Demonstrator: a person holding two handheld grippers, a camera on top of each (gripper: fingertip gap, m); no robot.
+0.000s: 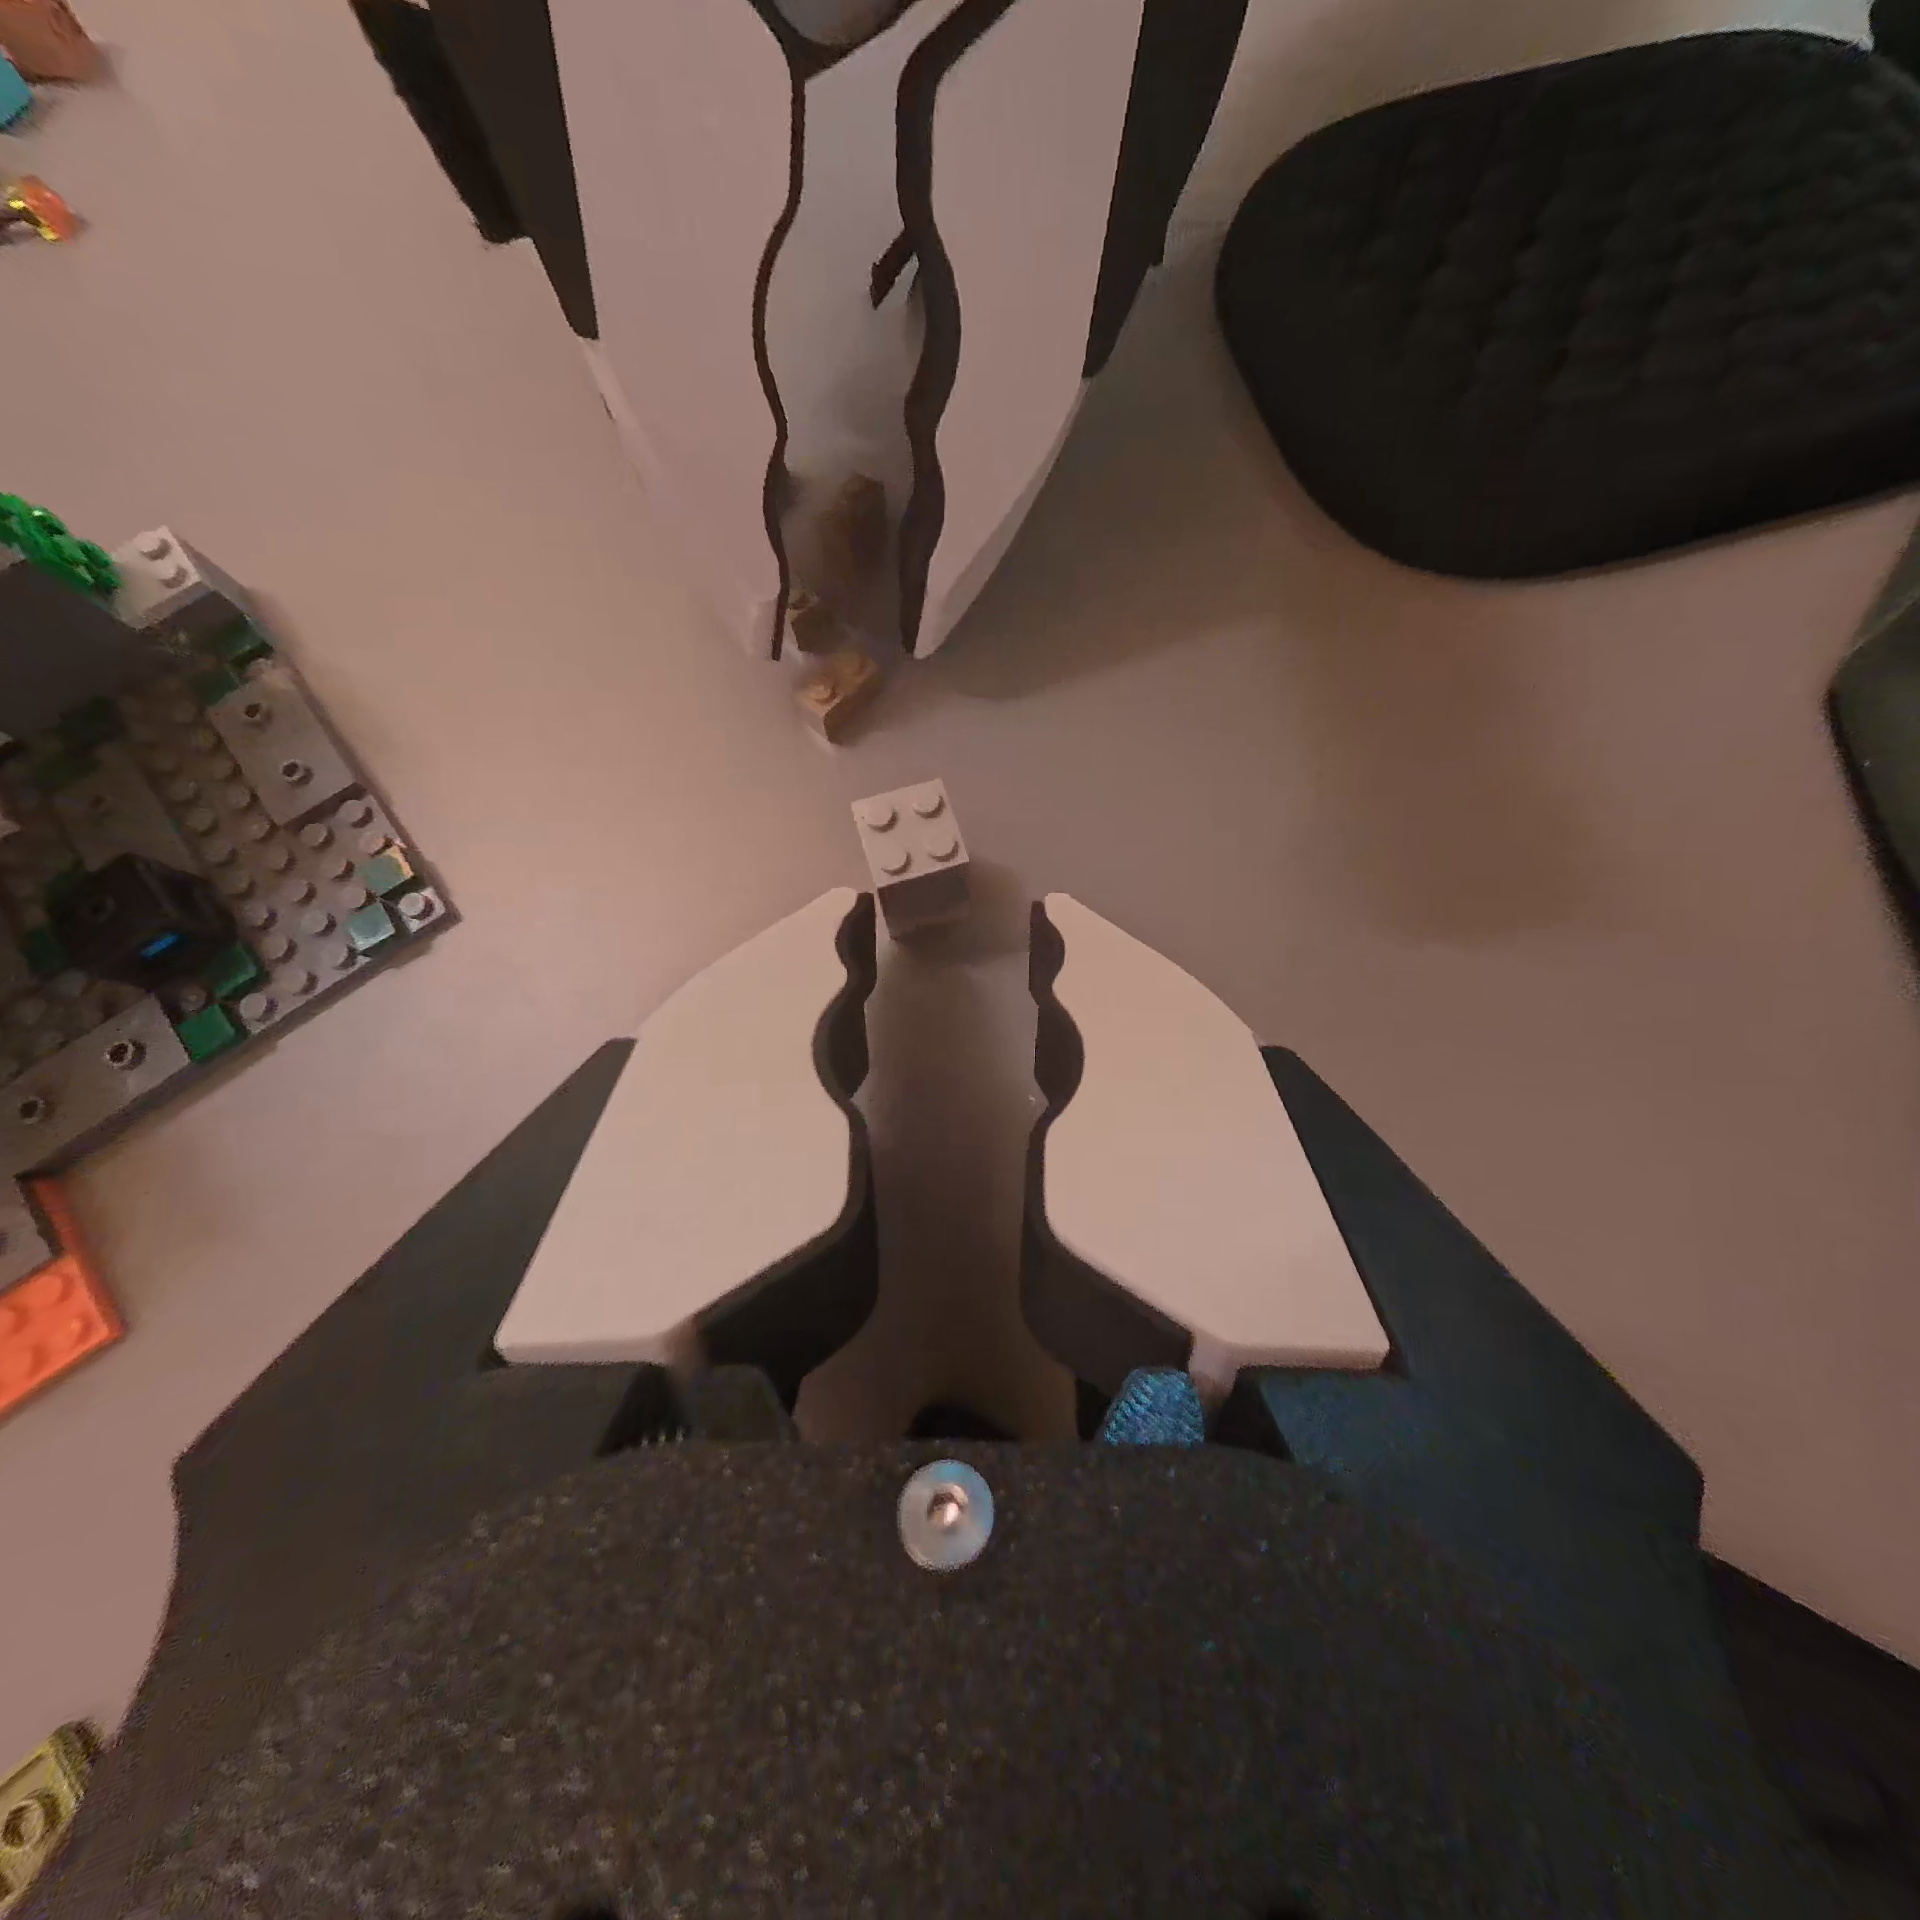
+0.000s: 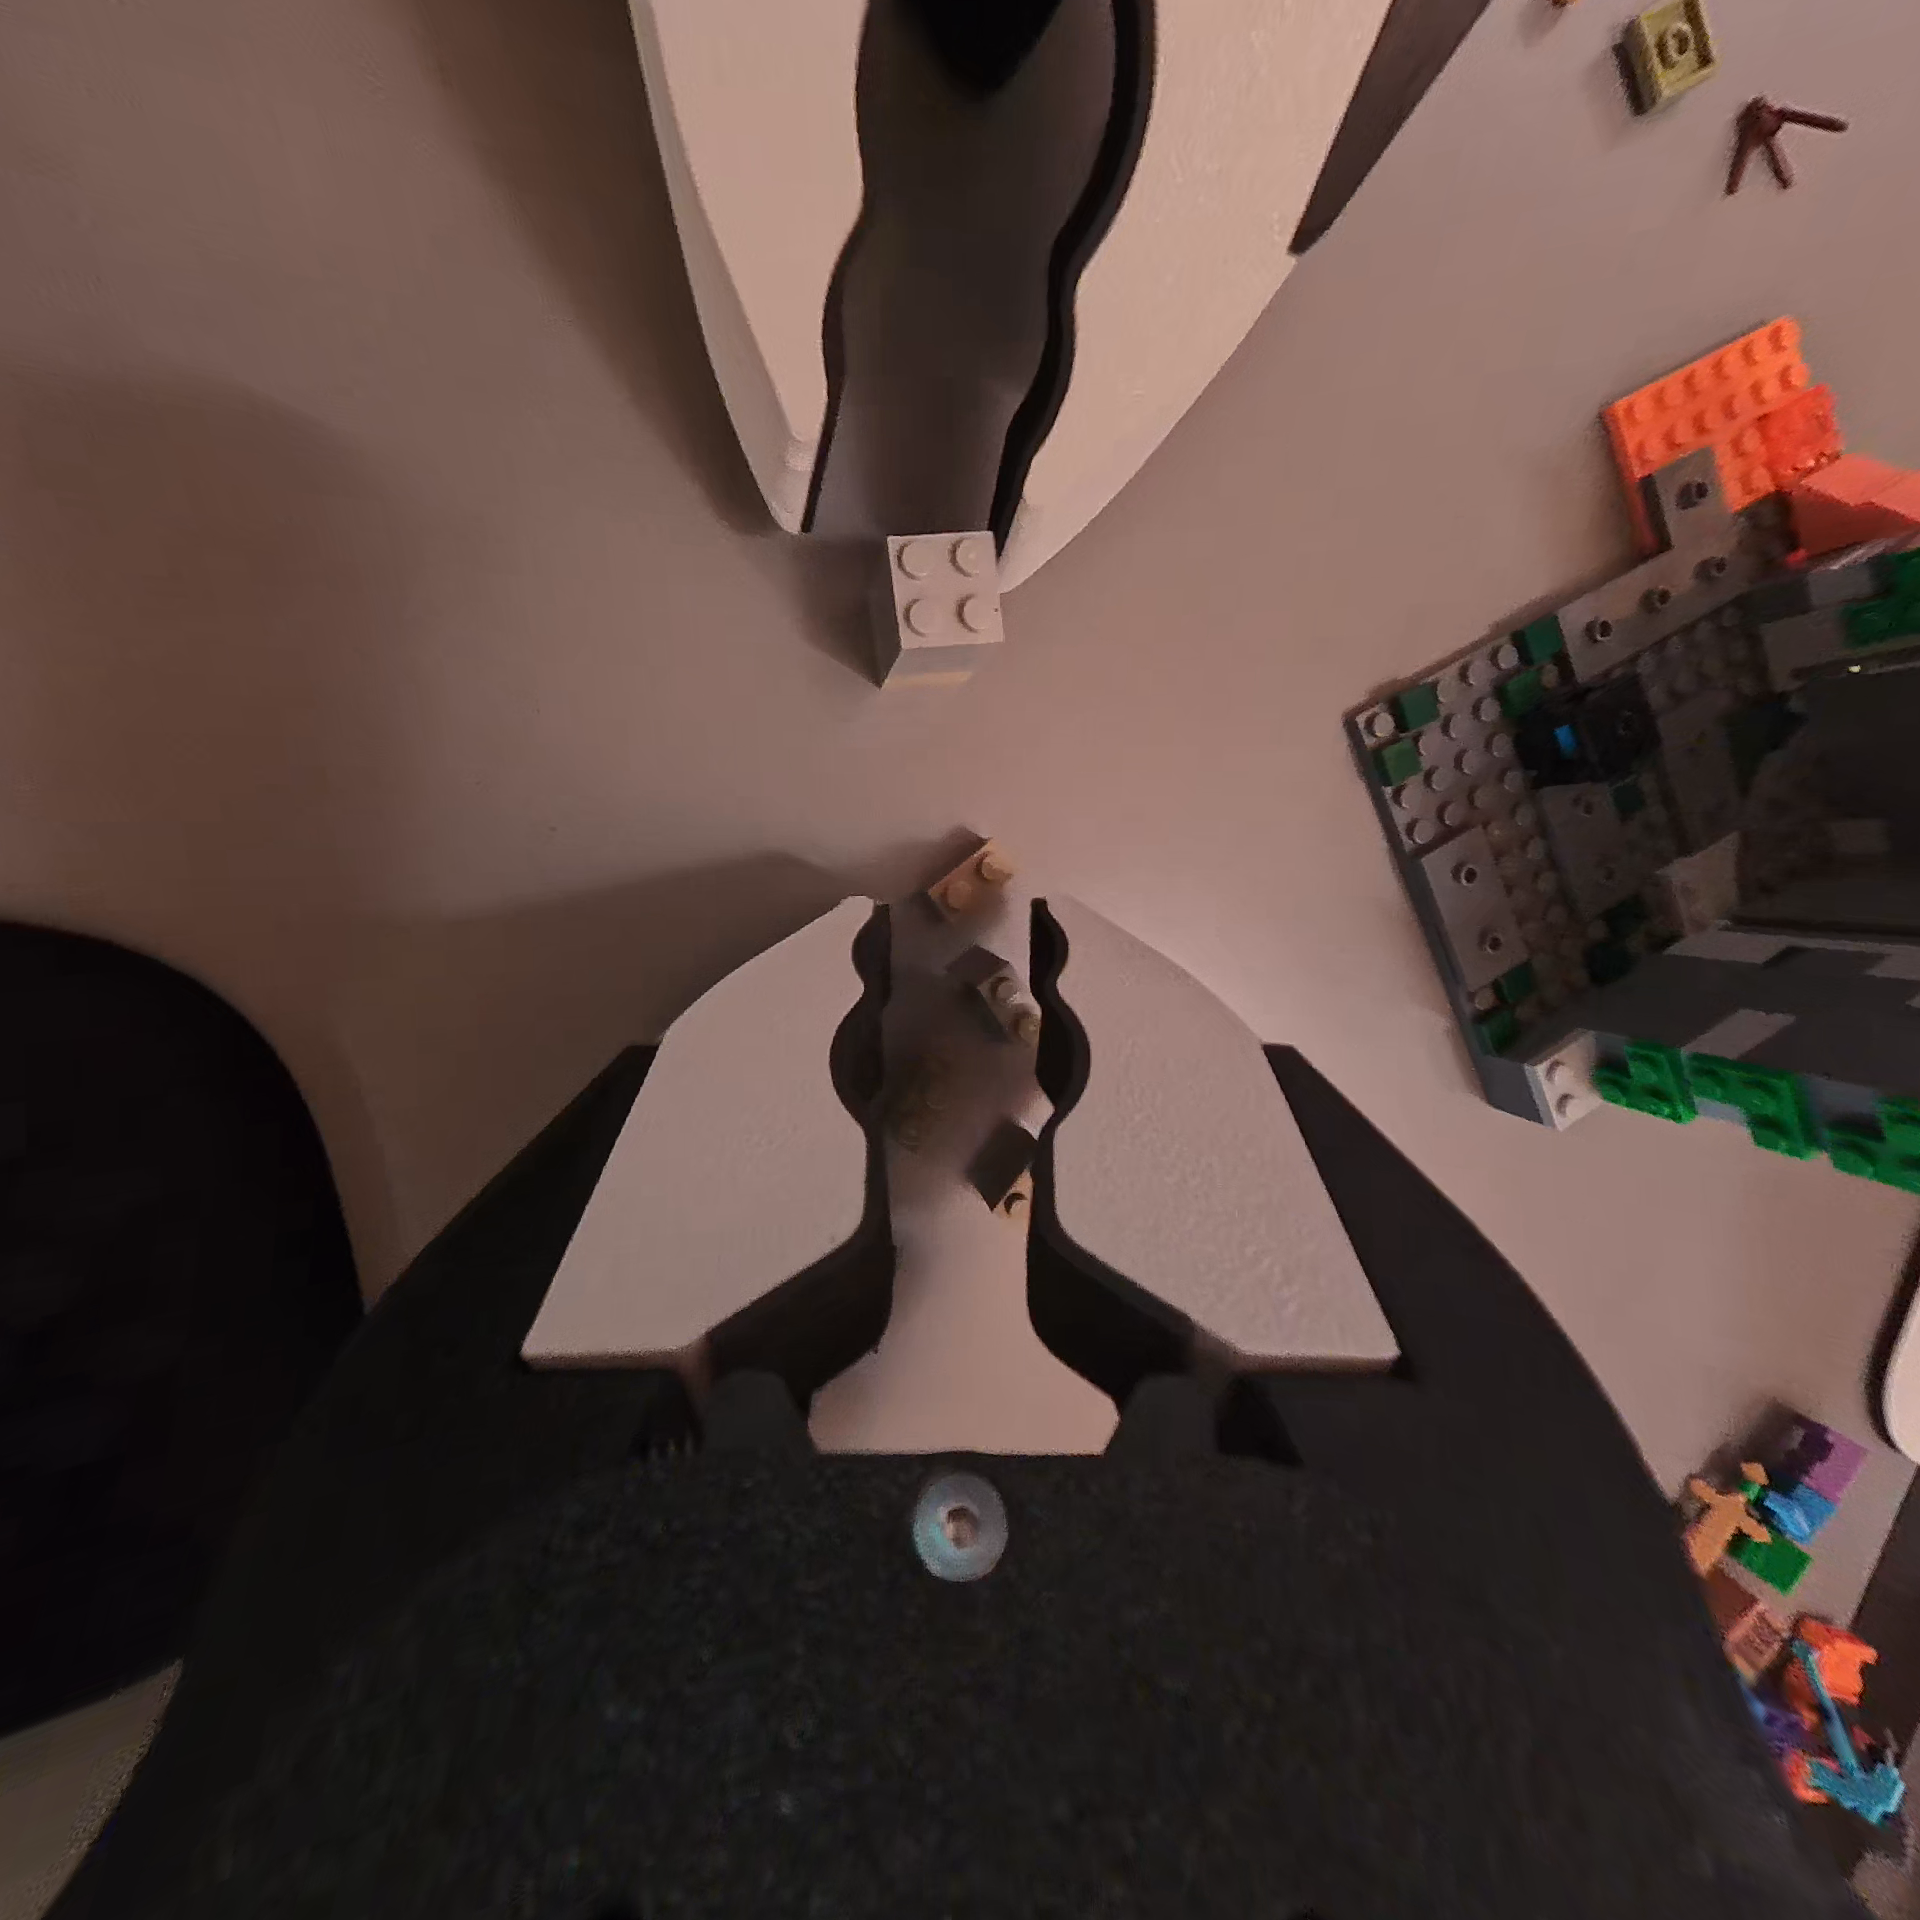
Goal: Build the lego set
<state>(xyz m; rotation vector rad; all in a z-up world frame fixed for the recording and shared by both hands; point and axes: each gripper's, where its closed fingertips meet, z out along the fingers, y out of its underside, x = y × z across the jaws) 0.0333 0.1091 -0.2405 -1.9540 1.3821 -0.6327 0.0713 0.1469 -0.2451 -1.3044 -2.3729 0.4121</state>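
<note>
A light grey 2x2 brick (image 1: 914,862) stands on the pale table just in front of my left gripper's (image 1: 948,914) tips, not held; the jaws are open. It also shows in the right wrist view (image 2: 945,603), at the tips of the left gripper (image 2: 906,525). My right gripper (image 2: 958,909) is open, facing the left one, with several small tan and grey pieces (image 2: 992,987) lying on the table between its fingers. A tan plate (image 2: 966,878) lies at its tips. The grey and green lego build (image 1: 208,831) (image 2: 1610,831) sits to the side.
An orange plate (image 2: 1714,416) joins the build's far corner. Loose pieces lie around: an olive tile (image 2: 1668,47), a brown piece (image 2: 1766,135), a colourful pile (image 2: 1787,1558), a tan plate (image 1: 36,1787). A black cushion (image 1: 1590,312) lies opposite the build.
</note>
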